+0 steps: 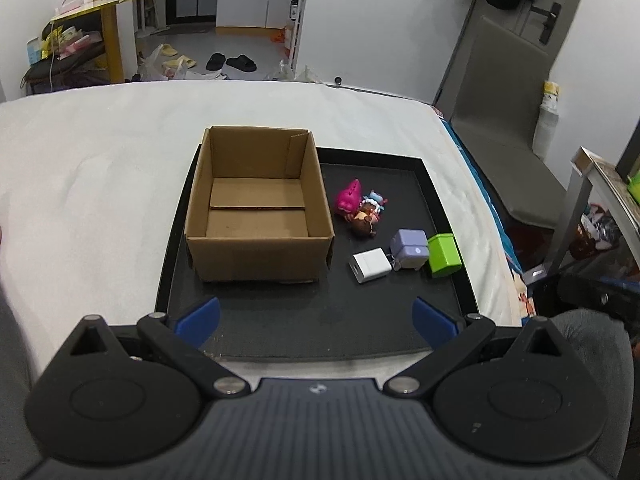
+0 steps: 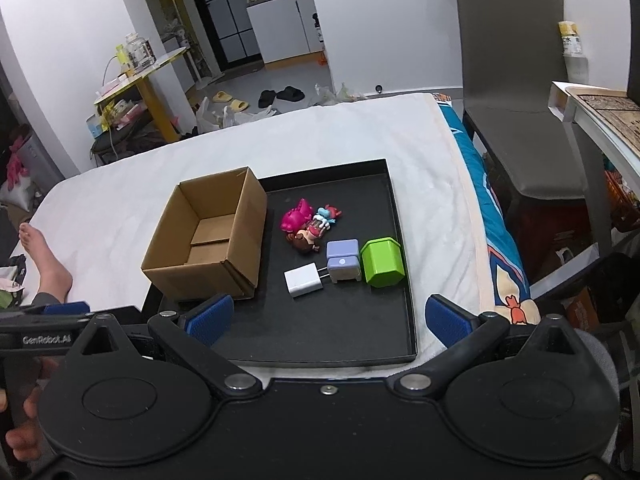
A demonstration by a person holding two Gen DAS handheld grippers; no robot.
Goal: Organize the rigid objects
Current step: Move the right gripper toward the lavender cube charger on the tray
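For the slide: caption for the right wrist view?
Open right gripper above black tray holding empty cardboard box and small toys.

You have a matt brown cardboard box point(image 1: 256, 208) on a matt black tray point(image 1: 372, 312), glossy plastic in the green block point(image 1: 443, 255) and white charger point(image 1: 371, 265), and soft white cloth on the bed point(image 1: 88, 184).

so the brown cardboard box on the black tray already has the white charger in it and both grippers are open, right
Not quite. The brown cardboard box is empty; the white plug-in charger lies on the black tray beside the box, next to the lilac cube-shaped toy. The left wrist view looks straight into the box. Both the left gripper and the right gripper are open.
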